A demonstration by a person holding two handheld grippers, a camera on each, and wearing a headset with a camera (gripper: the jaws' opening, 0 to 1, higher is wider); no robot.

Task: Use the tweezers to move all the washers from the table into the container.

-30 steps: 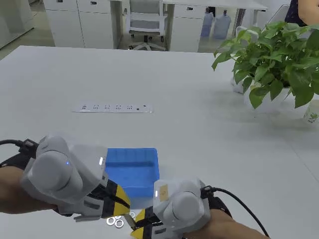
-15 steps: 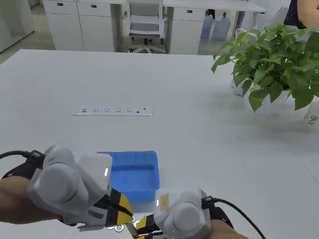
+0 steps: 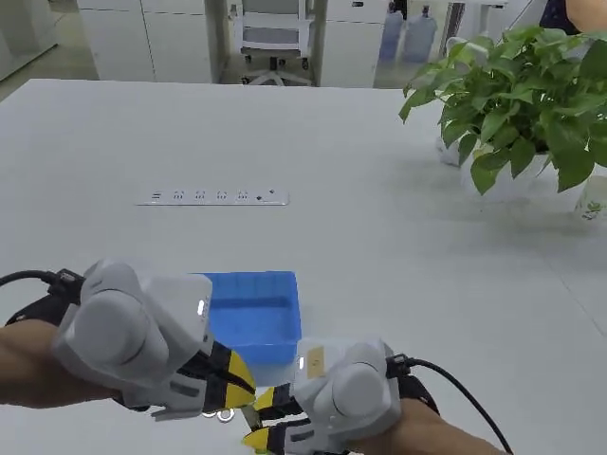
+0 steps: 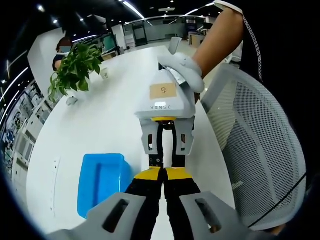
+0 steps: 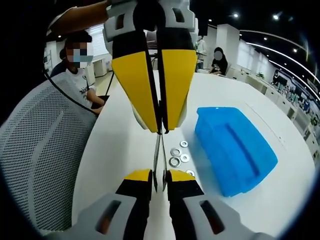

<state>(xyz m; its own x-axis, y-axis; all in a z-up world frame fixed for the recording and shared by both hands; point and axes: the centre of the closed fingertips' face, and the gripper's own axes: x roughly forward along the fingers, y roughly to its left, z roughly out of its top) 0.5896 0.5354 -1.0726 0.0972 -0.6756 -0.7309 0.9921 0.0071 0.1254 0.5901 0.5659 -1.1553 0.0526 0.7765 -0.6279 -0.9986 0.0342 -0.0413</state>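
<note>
White table (image 3: 379,218) runs out wide and mostly bare, with a leafy plant (image 3: 522,104) off at two o'clock from the person and a power strip (image 3: 213,198) at eleven. Close in, the blue container (image 3: 248,318) sits at twelve o'clock from the two grippers, which meet nose to nose just in front of it. In the right gripper view the thin steel tweezers (image 5: 159,155) run straight from the right gripper (image 5: 160,176) up into the left gripper (image 5: 161,129), and both pairs of jaws look clenched on them, one at each end. The washers (image 5: 175,151) lie in a loose cluster on the table just beside the tweezers, at about one o'clock from the right gripper and short of the container's near wall; none is in the container that I can see. To my eye the danger is the shared hold: if one side lets go before the other has a square grip, the slim tweezers could twist or drop onto the cluster and scatter it, perhaps toward the near table edge. Squeezing too hard could also pinch the tweezers shut and leave them useless for picking.
</note>
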